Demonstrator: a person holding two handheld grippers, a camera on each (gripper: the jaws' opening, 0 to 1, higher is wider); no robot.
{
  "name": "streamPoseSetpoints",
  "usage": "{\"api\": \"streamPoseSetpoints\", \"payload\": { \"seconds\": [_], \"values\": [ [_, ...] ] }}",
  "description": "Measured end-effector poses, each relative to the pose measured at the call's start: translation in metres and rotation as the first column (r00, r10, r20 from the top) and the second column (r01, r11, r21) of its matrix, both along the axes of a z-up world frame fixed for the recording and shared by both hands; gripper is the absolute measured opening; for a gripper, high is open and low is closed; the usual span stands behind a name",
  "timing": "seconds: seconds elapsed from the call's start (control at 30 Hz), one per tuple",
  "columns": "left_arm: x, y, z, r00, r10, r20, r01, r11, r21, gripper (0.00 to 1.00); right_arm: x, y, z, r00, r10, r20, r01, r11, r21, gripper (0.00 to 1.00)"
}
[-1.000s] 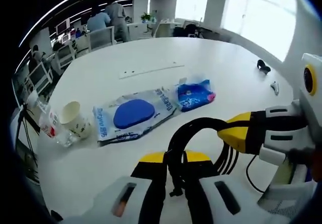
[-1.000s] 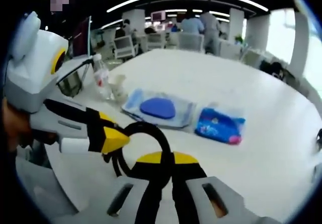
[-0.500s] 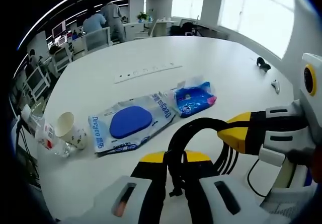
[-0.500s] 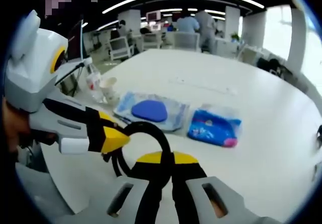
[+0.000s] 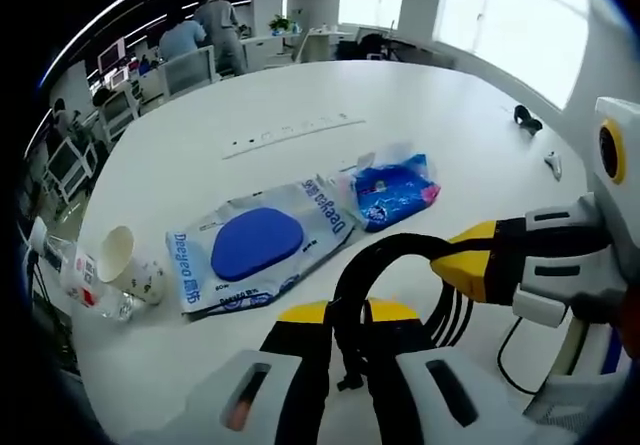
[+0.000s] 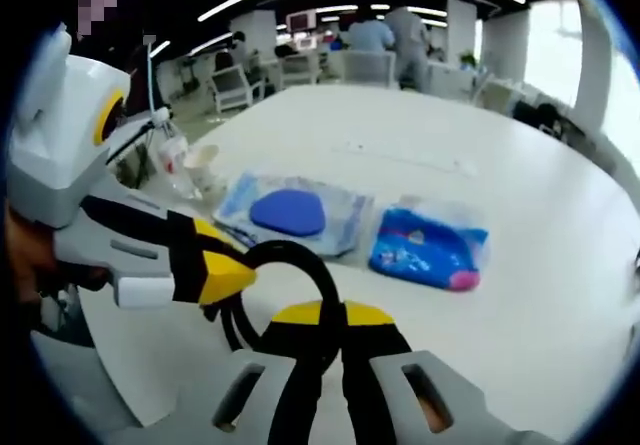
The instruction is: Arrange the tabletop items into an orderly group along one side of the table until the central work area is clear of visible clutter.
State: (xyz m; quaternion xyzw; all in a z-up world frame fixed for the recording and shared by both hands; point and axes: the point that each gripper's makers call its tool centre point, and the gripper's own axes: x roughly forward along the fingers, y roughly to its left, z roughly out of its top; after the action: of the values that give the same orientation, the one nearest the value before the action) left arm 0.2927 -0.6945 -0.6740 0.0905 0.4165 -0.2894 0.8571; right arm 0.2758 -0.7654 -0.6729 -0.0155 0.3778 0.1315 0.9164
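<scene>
We are working over a wide white table. On it a clear packet with a blue oval pad is lying flat, just beside a smaller blue wipes pack; a paper cup and a plastic bottle are tipping near the edge. Our left gripper and right gripper are both clenching the same looped black cable, raised above the table's near side.
</scene>
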Motion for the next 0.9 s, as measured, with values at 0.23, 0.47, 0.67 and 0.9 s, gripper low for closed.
{"api": "streamPoseSetpoints", "payload": {
  "seconds": [0.23,0.47,0.67,0.9],
  "values": [
    [0.006,-0.001,-0.016,1.0,-0.009,-0.027,0.01,1.0,0.026,0.1,0.006,0.0,-0.017,0.999,0.005,-0.054,-0.005,1.0,0.009,0.01],
    [0.013,-0.002,-0.028,0.999,-0.021,-0.044,0.023,0.999,0.046,0.1,0.013,-0.001,-0.03,0.996,-0.006,-0.091,0.007,1.0,0.008,0.01],
    [0.017,-0.002,-0.037,0.998,-0.019,-0.055,0.022,0.998,0.054,0.1,0.017,-0.002,-0.04,0.994,-0.009,-0.113,0.01,1.0,0.004,0.01],
    [0.02,-0.003,-0.046,0.998,-0.029,-0.055,0.033,0.997,0.072,0.1,0.02,-0.003,-0.048,0.991,-0.012,-0.13,0.012,1.0,0.003,0.02]
  ]
}}
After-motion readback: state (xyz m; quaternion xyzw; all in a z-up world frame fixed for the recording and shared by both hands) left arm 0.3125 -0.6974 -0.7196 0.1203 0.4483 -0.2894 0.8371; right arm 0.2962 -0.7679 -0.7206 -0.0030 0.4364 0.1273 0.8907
